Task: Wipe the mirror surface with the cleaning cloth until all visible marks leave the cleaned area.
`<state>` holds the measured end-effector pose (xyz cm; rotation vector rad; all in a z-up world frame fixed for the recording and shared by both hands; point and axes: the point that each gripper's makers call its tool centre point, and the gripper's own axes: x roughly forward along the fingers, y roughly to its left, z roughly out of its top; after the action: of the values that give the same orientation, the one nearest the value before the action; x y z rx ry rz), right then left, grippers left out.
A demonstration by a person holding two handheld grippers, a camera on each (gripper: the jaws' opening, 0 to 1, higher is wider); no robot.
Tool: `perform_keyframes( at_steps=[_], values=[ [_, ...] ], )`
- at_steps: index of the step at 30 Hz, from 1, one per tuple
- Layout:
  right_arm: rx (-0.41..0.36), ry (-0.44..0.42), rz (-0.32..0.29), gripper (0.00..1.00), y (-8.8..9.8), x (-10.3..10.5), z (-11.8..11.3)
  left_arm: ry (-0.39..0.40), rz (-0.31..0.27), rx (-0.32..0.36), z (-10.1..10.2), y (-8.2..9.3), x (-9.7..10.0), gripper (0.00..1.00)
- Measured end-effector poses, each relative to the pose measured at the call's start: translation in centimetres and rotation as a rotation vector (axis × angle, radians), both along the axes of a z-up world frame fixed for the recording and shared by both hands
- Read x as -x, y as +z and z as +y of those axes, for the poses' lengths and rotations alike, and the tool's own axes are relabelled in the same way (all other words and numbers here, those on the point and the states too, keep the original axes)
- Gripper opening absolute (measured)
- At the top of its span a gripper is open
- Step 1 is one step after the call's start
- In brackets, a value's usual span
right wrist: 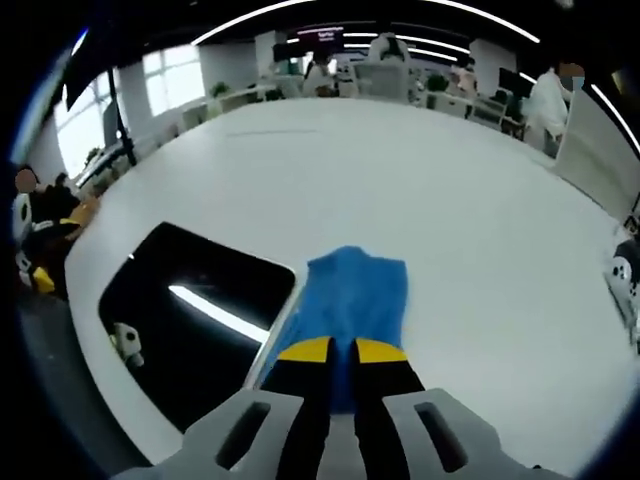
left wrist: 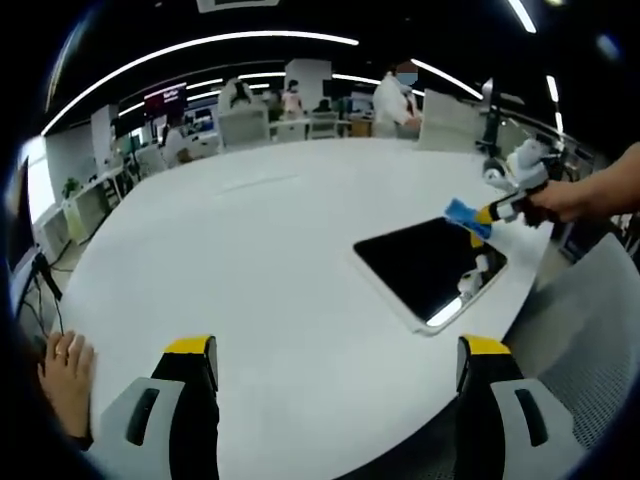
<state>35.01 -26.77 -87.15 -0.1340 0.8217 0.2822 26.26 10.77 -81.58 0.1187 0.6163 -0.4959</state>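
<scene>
In the left gripper view, the left gripper had its two yellow-tipped jaws spread wide apart over the near edge of a large white table, with nothing between them. The mirror, a dark rounded rectangle in a white frame, lay flat near the table's right edge. Above the mirror's far corner, the right gripper, held by a person's hand, pinched a blue cleaning cloth. Another hand rested at the table's near left edge.

In the right gripper view, the right gripper had its jaws pressed together on the blue cleaning cloth, which hung over the white table just beside the mirror's right edge. The mirror reflected a bright ceiling light strip.
</scene>
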Motion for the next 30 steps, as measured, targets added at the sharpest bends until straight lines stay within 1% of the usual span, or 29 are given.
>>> perform_keyframes(
  at_steps=[2, 3, 5, 6, 7, 8, 10, 15, 18, 22, 25, 27, 30],
  values=[
    [-0.055, -0.073, 0.050, 0.02, 0.0, 0.1, -0.2, -0.002, -0.002, -0.001, 0.0, 0.0, 0.0, 1.00],
    [-0.100, -0.117, 0.080, 0.01, 0.0, 0.1, -0.2, -0.001, -0.002, -0.002, 0.0, 0.0, 0.0, 1.00],
    [-0.174, -0.182, 0.116, 0.01, 0.1, 0.1, -0.3, -0.001, -0.004, -0.001, 0.0, 0.0, 0.0, 1.00],
    [-0.198, -0.191, 0.120, 0.01, 0.2, 0.1, -0.3, -0.001, -0.003, 0.000, 0.0, 0.0, 0.0, 0.99],
    [-0.204, -0.194, 0.124, 0.01, 0.2, 0.1, -0.3, 0.001, -0.002, 0.001, 0.1, 0.0, 0.0, 0.99],
    [-0.190, -0.181, 0.114, 0.01, 0.3, 0.0, -0.6, 0.003, -0.003, 0.004, 0.1, 0.0, 0.0, 0.99],
    [-0.197, -0.185, 0.105, 0.01, 0.7, 0.0, -0.6, 0.003, -0.006, 0.004, 0.1, 0.0, -0.1, 0.99],
    [-0.249, -0.213, 0.079, 0.01, 2.6, -0.4, -0.4, -0.006, -0.006, 0.006, -0.1, 0.0, 0.0, 0.99],
    [-0.299, -0.222, 0.069, 0.00, 3.9, -0.9, 0.5, -0.009, -0.007, 0.002, -0.1, 0.0, 0.0, 0.99],
    [-0.329, -0.221, 0.056, 0.01, 4.9, -1.6, 1.8, -0.010, -0.007, 0.001, -0.1, 0.0, 0.0, 0.99],
    [-0.326, -0.219, 0.073, 0.01, 4.2, -1.6, 2.8, -0.012, -0.010, 0.002, -0.2, 0.0, 0.0, 0.99],
    [-0.313, -0.217, 0.101, 0.01, 3.3, -1.2, 3.5, -0.009, -0.008, 0.000, -0.1, 0.0, 0.0, 0.99],
    [-0.293, -0.217, 0.117, 0.01, 2.2, -1.1, 4.0, -0.009, -0.007, -0.003, 0.0, -0.1, 0.0, 0.99]
  ],
)
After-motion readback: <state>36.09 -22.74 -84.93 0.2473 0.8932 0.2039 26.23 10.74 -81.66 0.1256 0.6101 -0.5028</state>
